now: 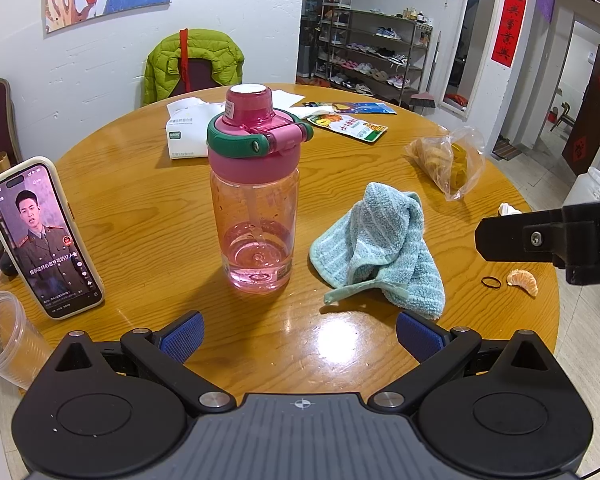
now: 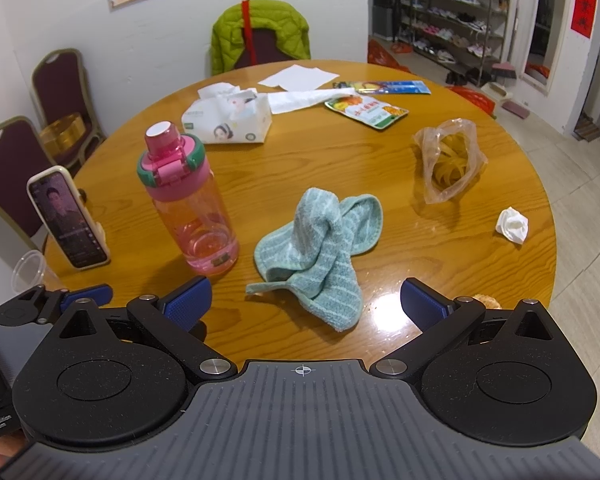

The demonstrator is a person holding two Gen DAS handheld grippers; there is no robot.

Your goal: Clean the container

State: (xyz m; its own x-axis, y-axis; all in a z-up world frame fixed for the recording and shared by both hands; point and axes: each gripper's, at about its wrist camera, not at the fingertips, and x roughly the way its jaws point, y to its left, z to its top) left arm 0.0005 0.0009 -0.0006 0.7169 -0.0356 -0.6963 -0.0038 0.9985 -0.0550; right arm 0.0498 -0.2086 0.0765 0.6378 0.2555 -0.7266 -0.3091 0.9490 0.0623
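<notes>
The pink bottle [image 1: 255,196] stands upright on the worktop [image 1: 140,208] straight ahead of my wide-open, empty left gripper [image 1: 298,336], while the crumpled cloth [image 2: 320,248] lies straight ahead of my equally open, empty right gripper [image 2: 306,300].
</notes>
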